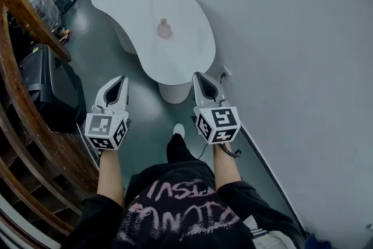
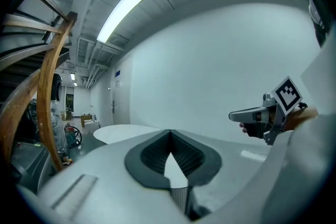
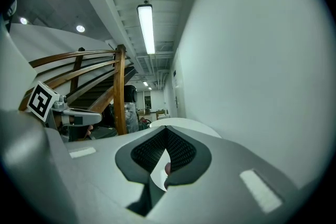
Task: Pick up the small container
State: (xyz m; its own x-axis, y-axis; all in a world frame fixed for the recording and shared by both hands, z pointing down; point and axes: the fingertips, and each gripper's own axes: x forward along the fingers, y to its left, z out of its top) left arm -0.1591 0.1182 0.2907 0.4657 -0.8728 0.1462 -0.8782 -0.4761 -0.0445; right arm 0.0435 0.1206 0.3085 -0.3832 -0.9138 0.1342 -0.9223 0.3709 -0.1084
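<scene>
The small container is a pink, bottle-shaped thing standing upright on a white kidney-shaped table, well ahead of me. Both grippers hang in the air short of the table's near end, side by side. My left gripper has its jaws closed together with nothing between them, and so does my right gripper. In the left gripper view the jaw tips meet in front of the far table. A bit of pink, probably the container, shows through the lower slot of the right gripper.
A curved wooden stair railing runs along the left. A black case stands on the floor beside it. A white wall with a socket borders the right. The table's ribbed pedestal is just beyond my shoe.
</scene>
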